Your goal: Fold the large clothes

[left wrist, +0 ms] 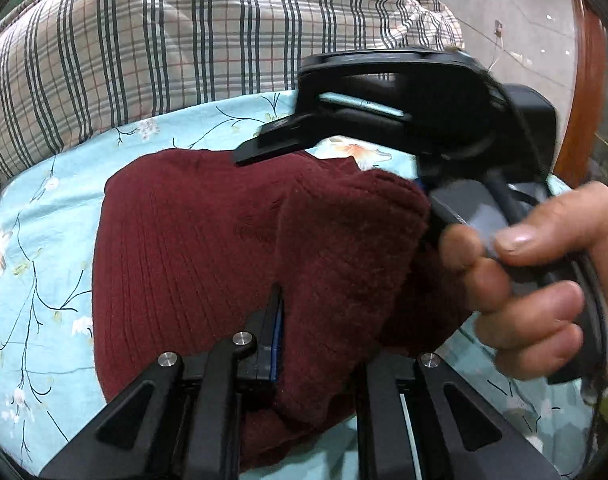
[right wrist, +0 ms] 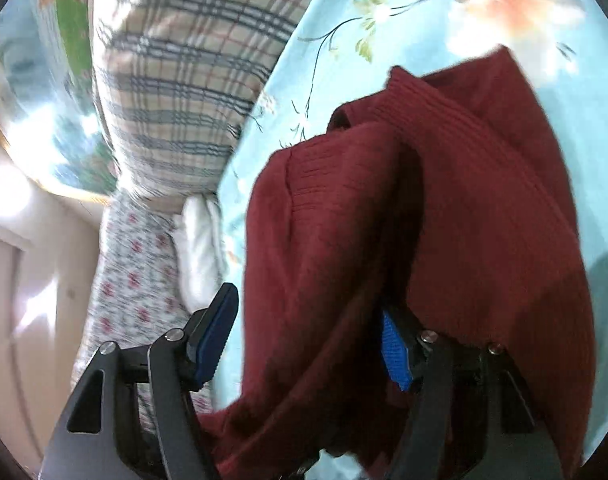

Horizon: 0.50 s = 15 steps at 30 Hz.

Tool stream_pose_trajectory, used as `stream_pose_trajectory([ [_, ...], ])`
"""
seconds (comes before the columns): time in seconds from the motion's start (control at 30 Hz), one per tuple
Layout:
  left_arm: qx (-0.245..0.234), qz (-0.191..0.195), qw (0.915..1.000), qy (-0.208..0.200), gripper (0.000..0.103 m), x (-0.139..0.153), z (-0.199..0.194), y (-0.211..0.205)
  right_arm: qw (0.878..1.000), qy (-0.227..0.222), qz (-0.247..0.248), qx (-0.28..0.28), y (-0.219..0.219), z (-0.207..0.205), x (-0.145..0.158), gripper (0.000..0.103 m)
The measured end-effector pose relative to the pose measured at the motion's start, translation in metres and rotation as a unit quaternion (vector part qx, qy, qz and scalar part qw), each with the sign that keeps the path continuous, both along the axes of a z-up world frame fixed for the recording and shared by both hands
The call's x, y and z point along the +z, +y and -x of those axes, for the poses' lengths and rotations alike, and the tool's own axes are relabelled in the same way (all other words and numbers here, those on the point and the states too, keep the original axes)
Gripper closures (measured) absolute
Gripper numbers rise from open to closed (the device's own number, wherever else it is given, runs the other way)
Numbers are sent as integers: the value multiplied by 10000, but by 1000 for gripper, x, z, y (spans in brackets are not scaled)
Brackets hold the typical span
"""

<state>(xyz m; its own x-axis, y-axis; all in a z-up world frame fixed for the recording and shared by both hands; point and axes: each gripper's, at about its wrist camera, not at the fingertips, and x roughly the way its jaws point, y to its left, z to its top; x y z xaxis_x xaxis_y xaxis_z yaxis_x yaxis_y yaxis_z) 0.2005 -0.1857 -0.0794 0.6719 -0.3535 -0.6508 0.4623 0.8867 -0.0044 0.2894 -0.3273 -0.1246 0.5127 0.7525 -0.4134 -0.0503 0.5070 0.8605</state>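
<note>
A dark red knitted sweater lies bunched on a light-blue flowered bed sheet. My left gripper comes in from the bottom edge, shut on a thick fold of the sweater. Its left finger shows and the other is buried in cloth. In the left wrist view a person's hand holds the black body of the right gripper just past the sweater. In the right wrist view my right gripper stands open. Its blue pads sit wide apart, and the sweater hangs loosely between them.
A plaid quilt is heaped along the far side of the bed. A small-flowered cloth and a white cloth lie at the bed's edge. Bare floor and a wooden frame show at the upper right.
</note>
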Motion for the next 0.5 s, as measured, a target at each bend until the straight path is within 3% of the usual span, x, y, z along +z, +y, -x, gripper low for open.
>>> stream_pose_trajectory([
  [0.03, -10, 38, 10000, 19, 91, 1, 2, 2, 9999, 0, 151, 70, 3, -4, 0, 46],
  [0.07, -17, 83, 10000, 27, 91, 4, 0, 2, 9993, 28, 352, 122, 6, -9, 1, 75],
  [0.1, -31, 141, 9999, 33, 91, 8, 1, 3, 9988, 66, 465, 142, 9, -14, 1, 83],
  [0.17, -89, 318, 9995, -27, 91, 22, 3, 2, 9983, -140, 514, 218, 7, -17, 12, 84],
  [0.27, -323, 679, 9969, -218, 91, 49, 7, -7, 9949, -875, 457, 193, -8, -3, 44, 85],
  [0.33, -466, 740, 9960, -173, 91, 51, 5, -18, 9900, -1285, 585, 61, -23, 9, 63, 85],
  [0.4, -544, 691, 9961, 10, 91, 39, 0, -31, 9889, -1267, 773, -17, -36, 10, 61, 85],
  [0.5, -560, 559, 9957, 480, 91, 6, -12, -42, 9901, -763, 1175, -22, -50, 2, 27, 85],
])
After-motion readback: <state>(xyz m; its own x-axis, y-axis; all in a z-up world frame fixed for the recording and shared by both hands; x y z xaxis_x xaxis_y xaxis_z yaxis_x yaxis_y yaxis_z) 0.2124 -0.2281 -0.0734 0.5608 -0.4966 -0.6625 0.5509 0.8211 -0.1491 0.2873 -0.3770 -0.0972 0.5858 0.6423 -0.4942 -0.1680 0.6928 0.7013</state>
